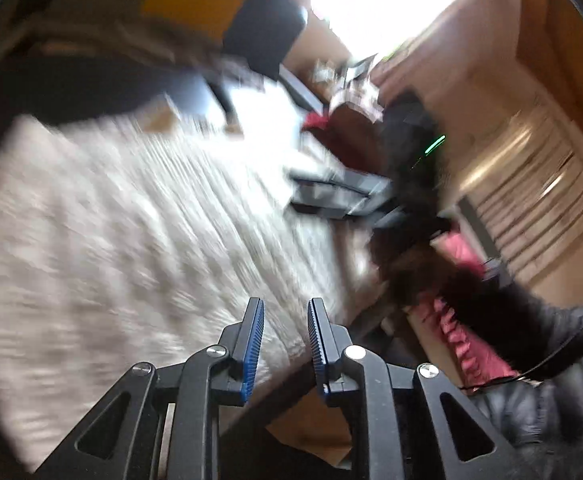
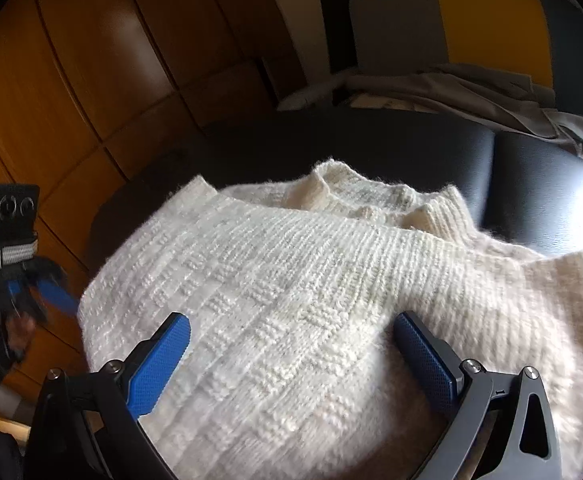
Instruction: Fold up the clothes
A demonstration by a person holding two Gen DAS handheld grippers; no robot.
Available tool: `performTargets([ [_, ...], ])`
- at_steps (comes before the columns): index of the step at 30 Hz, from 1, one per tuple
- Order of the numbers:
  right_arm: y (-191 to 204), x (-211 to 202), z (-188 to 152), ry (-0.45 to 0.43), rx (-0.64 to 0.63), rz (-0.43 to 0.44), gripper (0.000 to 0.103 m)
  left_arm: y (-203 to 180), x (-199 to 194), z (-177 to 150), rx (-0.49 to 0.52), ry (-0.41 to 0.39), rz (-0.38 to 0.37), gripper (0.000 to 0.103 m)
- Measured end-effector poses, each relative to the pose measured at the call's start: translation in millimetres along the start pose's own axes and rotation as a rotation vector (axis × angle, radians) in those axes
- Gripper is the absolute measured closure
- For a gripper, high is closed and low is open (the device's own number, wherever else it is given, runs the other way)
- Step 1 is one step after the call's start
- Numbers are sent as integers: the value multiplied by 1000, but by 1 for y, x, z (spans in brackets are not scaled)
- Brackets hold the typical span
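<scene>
A cream knitted sweater (image 2: 291,280) lies on a black padded surface (image 2: 411,144), partly folded, its ribbed collar (image 2: 371,196) toward the far side. My right gripper (image 2: 291,328) is open wide just above the sweater, one blue pad on each side of a knitted panel, holding nothing. My left gripper (image 1: 285,312) is open with a narrow gap and empty, over the sweater's near edge (image 1: 131,220); that view is motion-blurred. The left gripper also shows at the left edge of the right wrist view (image 2: 39,292). The right gripper and its black-sleeved arm show in the left wrist view (image 1: 355,196).
Wooden wardrobe doors (image 2: 91,80) stand to the left. Grey cloth (image 2: 471,88) is heaped at the back beside a grey and yellow cushion (image 2: 471,20). A bright window (image 1: 371,0), a slatted wooden cabinet front (image 1: 531,200) and red and pink fabric (image 1: 463,336) show in the left wrist view.
</scene>
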State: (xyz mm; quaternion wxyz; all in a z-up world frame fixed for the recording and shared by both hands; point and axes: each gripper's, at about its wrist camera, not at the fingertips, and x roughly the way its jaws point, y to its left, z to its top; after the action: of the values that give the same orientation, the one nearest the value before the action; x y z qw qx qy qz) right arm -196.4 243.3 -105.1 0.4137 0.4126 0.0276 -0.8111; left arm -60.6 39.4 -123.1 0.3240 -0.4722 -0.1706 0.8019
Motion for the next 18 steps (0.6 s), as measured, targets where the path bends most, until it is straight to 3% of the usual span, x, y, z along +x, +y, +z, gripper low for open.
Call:
performTargets([
  [3, 2, -11, -11, -11, -20, -21, 0, -12, 24, -29, 91, 22, 94, 83],
  [6, 2, -20, -26, -25, -51, -43, 0, 0, 22, -35, -18, -30, 59, 91],
  [9, 2, -29, -41, -39, -82, -66, 0, 8, 19, -29, -132, -68, 11, 87],
  [11, 3, -35, -51, -49, -103, -80, 0, 14, 1, -25, -192, -146, -30, 77],
  [13, 3, -41, -61, -58, -124, -95, 0, 27, -28, -23, -260, -267, -48, 73],
  [16, -1, -52, -67, -71, -108, -85, 0, 56, -76, -20, -355, -432, 72, 64],
  [18, -7, -69, -60, -100, -47, -66, 0, 73, -96, -17, -387, -461, 141, 60],
])
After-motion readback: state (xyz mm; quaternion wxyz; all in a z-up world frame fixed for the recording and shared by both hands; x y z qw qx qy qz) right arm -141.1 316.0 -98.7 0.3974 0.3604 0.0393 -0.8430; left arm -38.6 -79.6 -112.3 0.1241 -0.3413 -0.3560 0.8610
